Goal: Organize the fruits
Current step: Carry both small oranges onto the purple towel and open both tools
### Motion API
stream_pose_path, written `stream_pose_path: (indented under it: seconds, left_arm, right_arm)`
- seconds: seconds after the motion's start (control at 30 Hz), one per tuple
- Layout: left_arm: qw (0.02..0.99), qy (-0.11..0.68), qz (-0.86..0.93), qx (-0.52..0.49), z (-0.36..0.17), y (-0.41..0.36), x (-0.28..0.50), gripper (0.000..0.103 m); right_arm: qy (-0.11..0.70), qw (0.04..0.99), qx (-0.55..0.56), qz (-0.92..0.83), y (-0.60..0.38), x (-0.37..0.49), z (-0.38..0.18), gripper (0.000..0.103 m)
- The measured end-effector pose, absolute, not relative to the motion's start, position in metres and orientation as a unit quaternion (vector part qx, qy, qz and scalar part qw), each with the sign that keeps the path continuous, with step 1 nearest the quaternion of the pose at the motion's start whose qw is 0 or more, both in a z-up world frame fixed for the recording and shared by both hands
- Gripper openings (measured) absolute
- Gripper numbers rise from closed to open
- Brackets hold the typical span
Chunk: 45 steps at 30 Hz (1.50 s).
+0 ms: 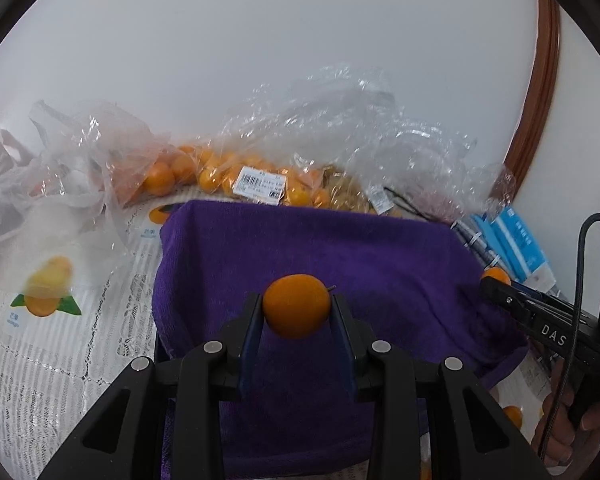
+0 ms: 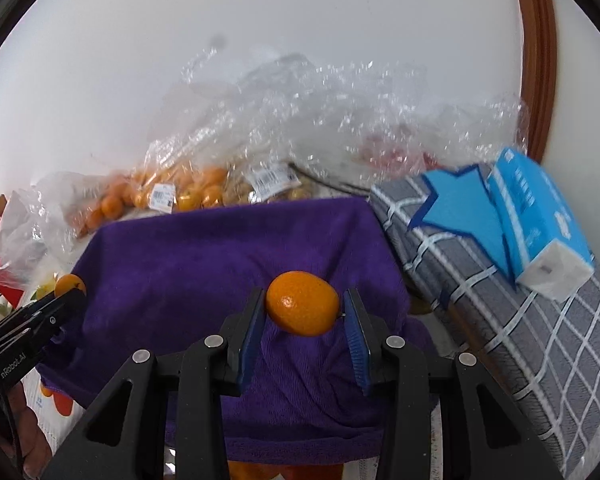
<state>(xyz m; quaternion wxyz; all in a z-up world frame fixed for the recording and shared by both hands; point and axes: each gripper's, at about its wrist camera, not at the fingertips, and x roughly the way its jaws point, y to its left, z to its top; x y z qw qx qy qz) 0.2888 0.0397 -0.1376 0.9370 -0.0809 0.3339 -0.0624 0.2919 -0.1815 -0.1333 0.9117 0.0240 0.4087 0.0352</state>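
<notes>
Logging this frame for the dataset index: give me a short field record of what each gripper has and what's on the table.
left gripper: shut on a kumquat, held above the purple towel
right gripper: kumquat between the fingers, touching the left one; small gap at the right one
bags: clear plastic, more kumquats inside, price labels, behind the towel
tissue pack: blue, on the grey checked cloth, right of the towel
table cover: white lace with fruit prints
</notes>
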Motion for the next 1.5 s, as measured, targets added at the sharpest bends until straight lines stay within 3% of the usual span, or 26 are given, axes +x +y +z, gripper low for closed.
stream_pose_path:
  seconds: [0.33,1.17,1.5]
  left_arm:
    - [0.924,0.37,-0.048,-0.083,-0.152,0.046,0.299,0.032]
    - [0.912,0.403,-0.054,-0.048,-0.165,0.033,0.306,0.032]
    - [0.91,0.409,-0.054,-0.043,-0.166,0.03,0.307,0.032]
  right_arm:
    - [0.45,0.892,-0.012,0.048,-0.166,0.298,-0.161,0.039]
    - [0.475,0.878,0.008,0.053,-0.169,0.299,-0.168,0.04]
    - [0.463,0.885,0.005,0.056,-0.166,0.295,-0.163,0.05]
